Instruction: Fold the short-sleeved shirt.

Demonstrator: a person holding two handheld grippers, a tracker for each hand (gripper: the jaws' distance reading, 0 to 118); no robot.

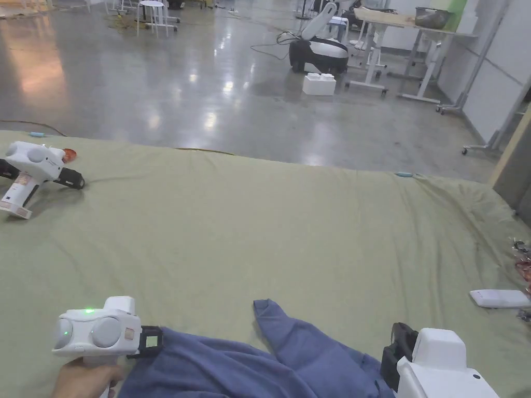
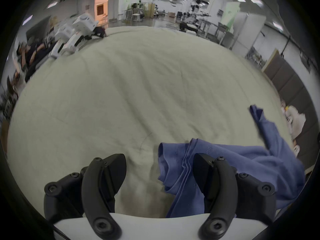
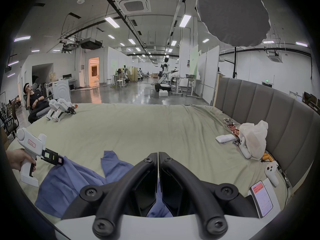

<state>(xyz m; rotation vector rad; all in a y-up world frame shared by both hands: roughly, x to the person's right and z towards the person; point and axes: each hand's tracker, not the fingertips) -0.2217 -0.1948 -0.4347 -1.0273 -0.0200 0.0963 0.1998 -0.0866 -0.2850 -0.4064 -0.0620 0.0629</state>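
A blue short-sleeved shirt lies crumpled at the near edge of the green bed sheet, one sleeve tip pointing away from me. My left gripper, held in a hand, sits at the shirt's left edge. In the left gripper view it is open, with a fold of the shirt between the jaws, close to the right one. My right gripper is at the shirt's right end. Its jaws are shut together, and blue cloth shows between the pads.
Two spare grippers lie at the bed's far left. A white device, a plastic bag, a controller and a phone sit by the padded headboard on the right. A person sits beyond the left edge.
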